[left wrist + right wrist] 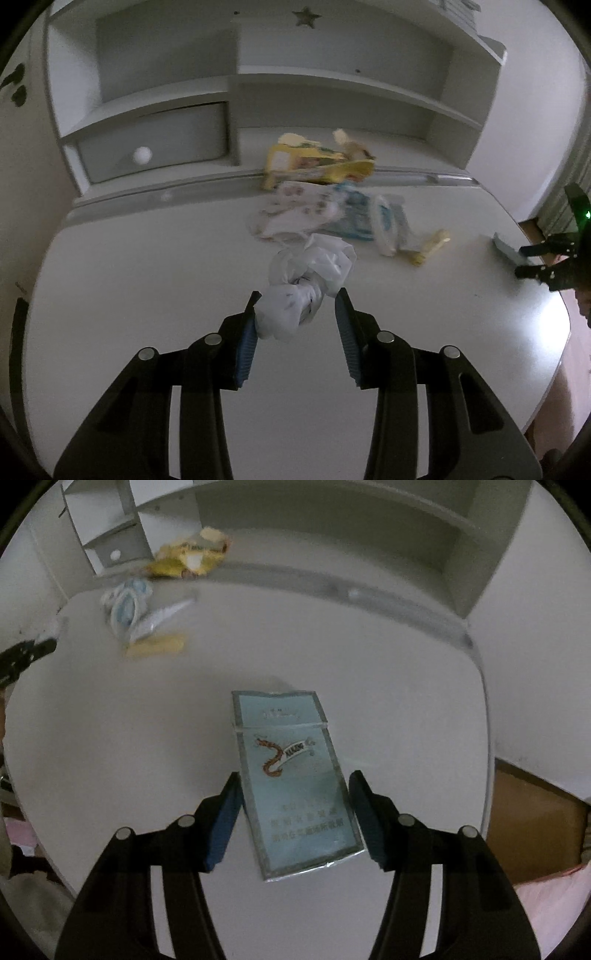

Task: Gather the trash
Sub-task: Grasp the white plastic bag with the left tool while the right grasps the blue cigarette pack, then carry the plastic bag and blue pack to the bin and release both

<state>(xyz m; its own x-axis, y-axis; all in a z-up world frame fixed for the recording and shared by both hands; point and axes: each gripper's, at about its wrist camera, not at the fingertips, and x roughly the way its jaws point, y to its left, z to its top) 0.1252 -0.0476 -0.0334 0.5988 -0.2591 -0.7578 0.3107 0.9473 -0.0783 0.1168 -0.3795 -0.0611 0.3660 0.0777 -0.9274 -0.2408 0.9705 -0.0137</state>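
Note:
A crumpled white plastic bag (314, 273) sits between the fingers of my left gripper (298, 291), which is shut on its lower end above the white table (147, 295). My right gripper (295, 772) is shut on a light blue cigarette pack (291, 775), gripped by its long sides and tilted off the table. In the left wrist view the right gripper (524, 262) shows at the far right edge. Loose trash lies at the back: a yellow snack wrapper (317, 162), a white printed wrapper (295, 210), a blue-and-white packet (354, 214) and a yellow stick wrapper (430, 247).
A white shelf unit (332, 88) with a grey drawer and round knob (142, 155) stands against the wall behind the table. Past the table's right edge are a brown cardboard box (532, 819) and something pink (554, 890).

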